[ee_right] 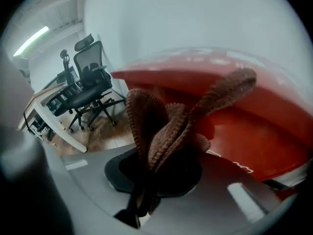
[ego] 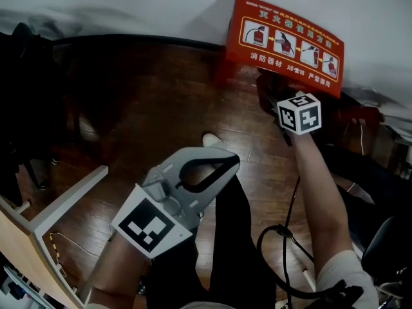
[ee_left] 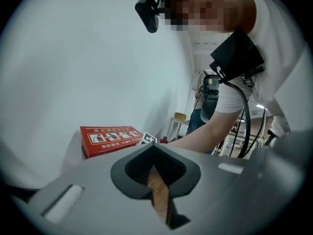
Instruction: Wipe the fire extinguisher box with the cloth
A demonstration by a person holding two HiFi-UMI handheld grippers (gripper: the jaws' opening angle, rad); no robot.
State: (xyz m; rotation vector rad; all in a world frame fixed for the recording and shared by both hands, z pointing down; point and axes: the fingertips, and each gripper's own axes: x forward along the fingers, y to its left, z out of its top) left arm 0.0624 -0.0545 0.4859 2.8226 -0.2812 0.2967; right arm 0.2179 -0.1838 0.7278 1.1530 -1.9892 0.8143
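Note:
The red fire extinguisher box (ego: pixel 286 44) stands against the white wall at the upper right of the head view. My right gripper (ee_right: pixel 159 168) is shut on a brown knitted cloth (ee_right: pixel 166 126), which bunches up just in front of the box's red face (ee_right: pixel 254 131). From the head, only that gripper's marker cube (ego: pixel 299 113) shows, right below the box. My left gripper (ego: pixel 229 161) hangs low over the wooden floor, well short of the box, shut and holding nothing. The left gripper view shows the box (ee_left: pixel 110 138) far off, beyond the left gripper (ee_left: pixel 151 148).
Dark wooden floor (ego: pixel 161 108) spreads below. A white desk edge (ego: pixel 58 205) is at the lower left. A black cable (ego: pixel 283 250) loops beside my right arm. A black office chair (ee_right: pixel 88 77) and a white desk (ee_right: pixel 54 124) stand to the left of the box.

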